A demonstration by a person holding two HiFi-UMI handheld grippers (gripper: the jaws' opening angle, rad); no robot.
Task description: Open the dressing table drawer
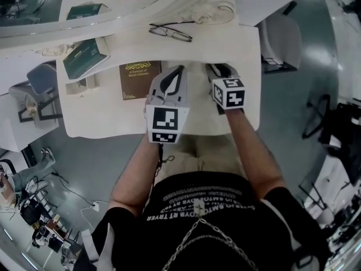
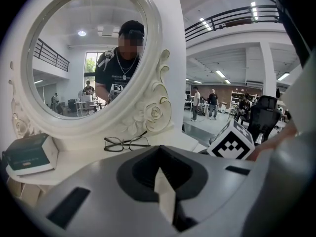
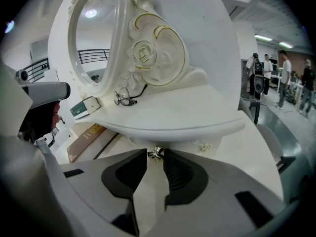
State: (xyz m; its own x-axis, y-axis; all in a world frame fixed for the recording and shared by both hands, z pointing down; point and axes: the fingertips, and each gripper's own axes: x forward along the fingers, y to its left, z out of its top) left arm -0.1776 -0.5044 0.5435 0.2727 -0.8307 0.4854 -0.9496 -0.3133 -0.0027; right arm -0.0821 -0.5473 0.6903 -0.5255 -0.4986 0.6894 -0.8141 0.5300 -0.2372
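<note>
The step in hand is the grasp on the handle. The drawer [image 3: 181,145] sits in the front of the table [image 1: 113,117], tucked under the overhanging shelf below the mirror [image 2: 89,58], and it looks fully closed. Its small metal knob [image 3: 156,153] shows only in the right gripper view.

The right gripper [image 1: 220,69] points down at that front. Its jaws stand apart with the knob right between their tips, a pad just beside it on either side. I see no clear pinch yet, so I take it as lined up but not gripping.

The left gripper [image 1: 180,68] hovers above the tabletop beside the right one, jaws together and nothing in them. It appears to have no part in this step.

The next move calls for closing the right jaws squarely on the knob, then pulling straight back toward the person along the drawer's run. The knob is small and smooth-looking (an easy thing to slip off), so the pads should seat behind its widest part before any pull. The glasses [image 1: 170,33] on the shelf lie well clear.
</note>
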